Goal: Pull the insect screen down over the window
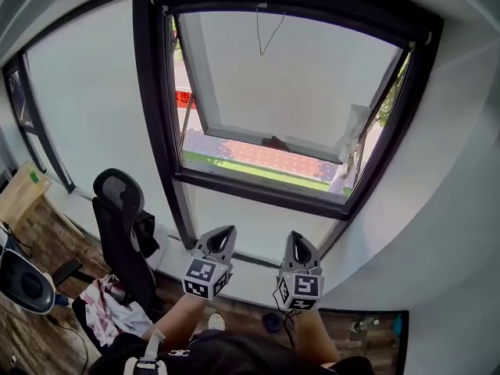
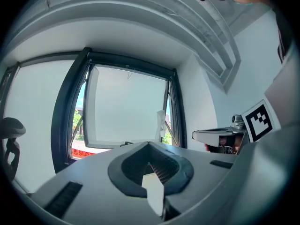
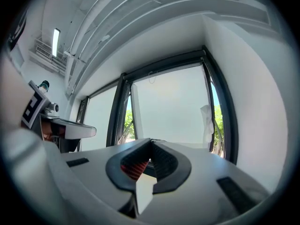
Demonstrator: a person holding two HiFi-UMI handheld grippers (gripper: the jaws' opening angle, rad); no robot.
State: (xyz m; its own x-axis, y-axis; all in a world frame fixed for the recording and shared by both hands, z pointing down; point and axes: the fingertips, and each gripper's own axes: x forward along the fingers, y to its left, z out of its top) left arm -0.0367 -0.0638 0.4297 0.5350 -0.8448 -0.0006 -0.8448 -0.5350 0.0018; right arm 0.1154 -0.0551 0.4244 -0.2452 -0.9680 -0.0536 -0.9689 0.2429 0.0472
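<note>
My left tongs [image 1: 224, 234]: jaws pressed together with nothing between them, held level, aimed at the wall under the window.
My right tongs [image 1: 298, 239]: also closed and empty, just right of the left pair and not touching it.
Window [image 1: 158, 131]: far ahead of both tongs, with a dark frame; its pane [image 1: 297, 76] is swung outward at the bottom.
Insect screen [image 1: 297, 10]: none of it covers the opening; I take the dark bar along the top of the frame for its housing, well above my tongs.
Pull cord [image 1: 262, 37]: a thin loop hanging from that top bar, left of the middle.
White cloth [image 1: 353, 131]: at the right edge of the opening.
Office chair [image 1: 117, 209]: near left, on the wooden floor.
</note>
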